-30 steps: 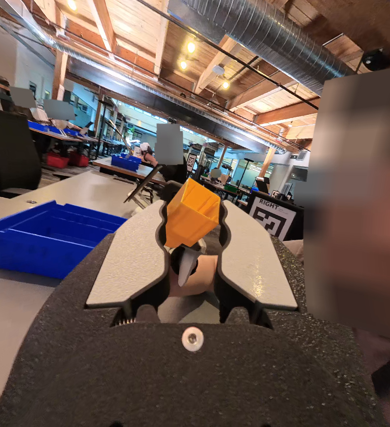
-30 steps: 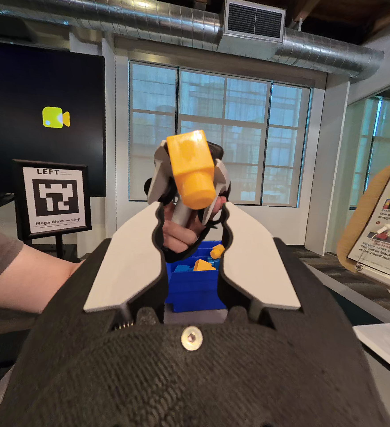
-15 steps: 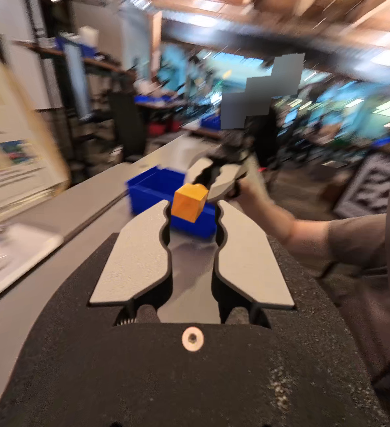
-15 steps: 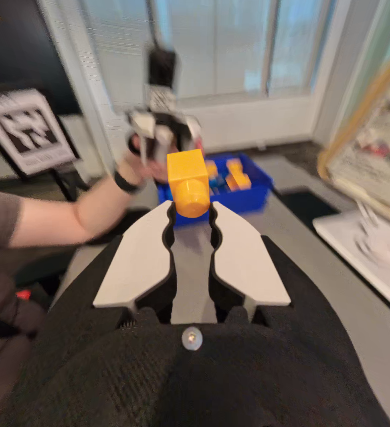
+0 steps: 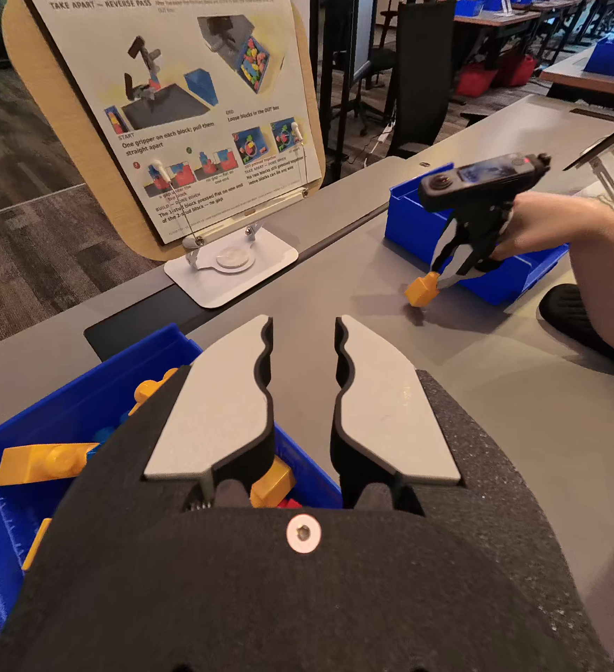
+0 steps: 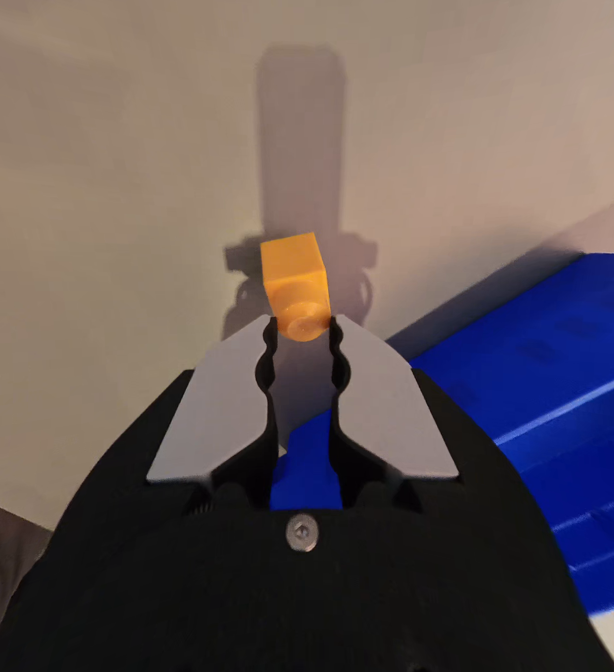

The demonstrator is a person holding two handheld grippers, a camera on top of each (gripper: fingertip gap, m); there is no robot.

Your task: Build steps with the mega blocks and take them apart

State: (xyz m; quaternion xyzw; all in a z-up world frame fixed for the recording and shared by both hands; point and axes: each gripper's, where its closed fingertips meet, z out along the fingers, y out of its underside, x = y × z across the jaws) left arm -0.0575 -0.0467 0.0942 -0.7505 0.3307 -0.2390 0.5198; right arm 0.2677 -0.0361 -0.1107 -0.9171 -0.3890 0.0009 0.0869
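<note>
My right gripper (image 6: 301, 320) is shut on the stud of an orange one-stud block (image 6: 292, 269) and holds it low over the grey table (image 6: 116, 182). In the left wrist view, the right gripper (image 5: 438, 280) tilts down, the block (image 5: 420, 292) at or just above the table. My left gripper (image 5: 303, 320) is open and empty. It hovers over the right edge of a blue bin (image 5: 79, 396) that holds several loose orange (image 5: 43, 463), blue and red blocks.
A second blue bin (image 5: 407, 222) stands just behind the right gripper and shows at the right of the right wrist view (image 6: 534, 418). An instruction board on a white stand (image 5: 189, 109) is at the table's far edge. A person's forearm (image 5: 596, 262) reaches in from the right. The grippers' ends are close to 40 centimeters from one another.
The orange block passed from my left gripper to my right one. The left gripper opened and swung over the bin of blocks. The right gripper lowered the block to the table.
</note>
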